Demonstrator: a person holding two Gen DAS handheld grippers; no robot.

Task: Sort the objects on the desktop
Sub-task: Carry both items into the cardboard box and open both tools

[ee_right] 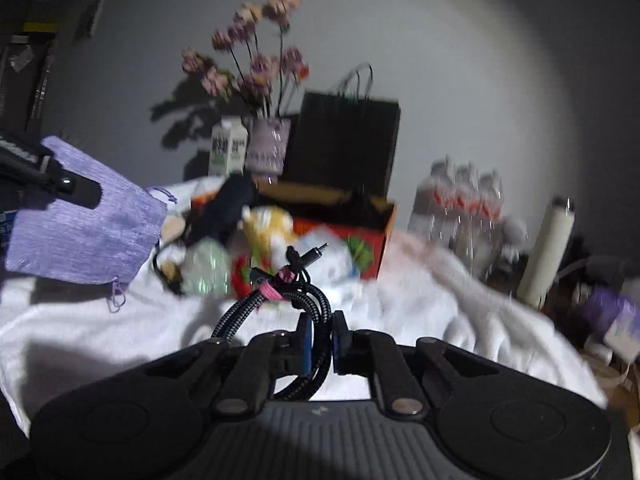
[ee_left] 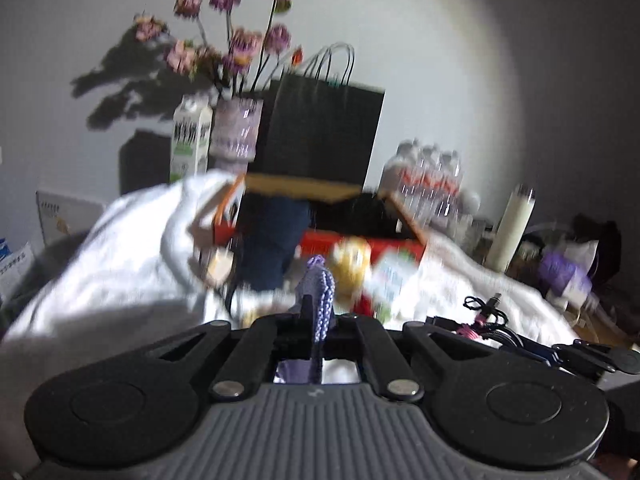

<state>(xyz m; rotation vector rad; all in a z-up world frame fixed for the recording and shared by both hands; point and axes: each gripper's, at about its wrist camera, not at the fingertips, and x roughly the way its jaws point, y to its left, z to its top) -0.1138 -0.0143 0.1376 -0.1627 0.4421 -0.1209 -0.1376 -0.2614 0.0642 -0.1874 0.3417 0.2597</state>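
Observation:
My left gripper [ee_left: 316, 316] is shut on a purple drawstring pouch [ee_left: 322, 300], seen edge-on between the fingers. The pouch [ee_right: 84, 232] also shows in the right wrist view, held up at the left by the left gripper [ee_right: 76, 190]. My right gripper [ee_right: 322, 330] is shut on a coiled braided black cable [ee_right: 296, 300] bound with a pink tie; the cable [ee_left: 486, 322] also shows at the right of the left wrist view. Both hang above a white cloth [ee_right: 420, 300] on the desk.
A red-orange box [ee_right: 360, 240] with a dark item, a yellow-white toy [ee_right: 268, 224] and small packets sits ahead. Behind are a black paper bag [ee_right: 344, 140], a flower vase [ee_right: 268, 144], a milk carton [ee_right: 228, 148], packed water bottles [ee_right: 460, 204] and a white cylinder [ee_right: 548, 248].

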